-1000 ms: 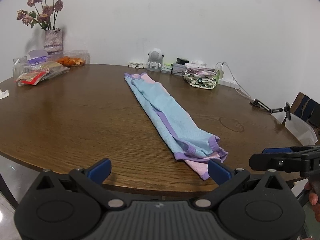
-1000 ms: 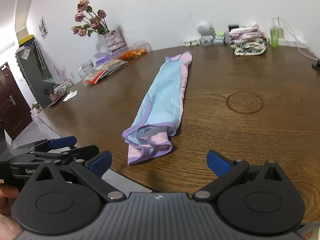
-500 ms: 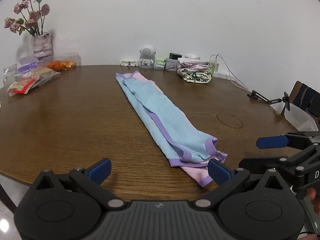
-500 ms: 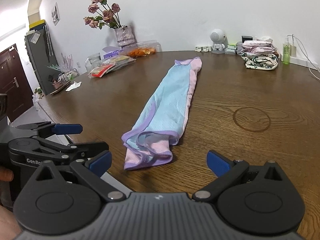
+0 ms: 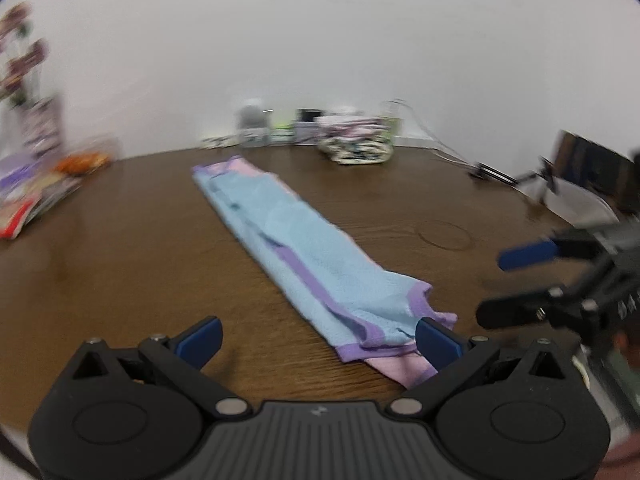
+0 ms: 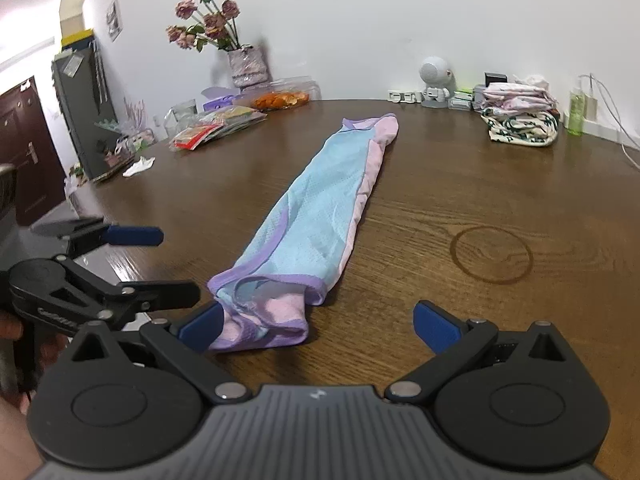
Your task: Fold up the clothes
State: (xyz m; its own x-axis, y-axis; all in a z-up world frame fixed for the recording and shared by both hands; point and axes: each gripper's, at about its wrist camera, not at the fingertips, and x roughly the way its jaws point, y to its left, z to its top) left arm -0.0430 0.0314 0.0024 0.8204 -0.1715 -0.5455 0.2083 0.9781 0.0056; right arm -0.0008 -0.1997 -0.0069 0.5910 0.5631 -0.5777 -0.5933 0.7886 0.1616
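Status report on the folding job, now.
Left gripper open, right gripper open, both empty at the near hem. Blue-and-pink garment lies in a long narrow strip on the table, ungripped. Nothing in the way.

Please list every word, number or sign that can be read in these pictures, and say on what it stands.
Nothing can be read with certainty.
Left gripper: white lettering on its arm, too blurred to read.
Right gripper: white marks on its body, too blurred to read.
Snack packets: print too small to read.
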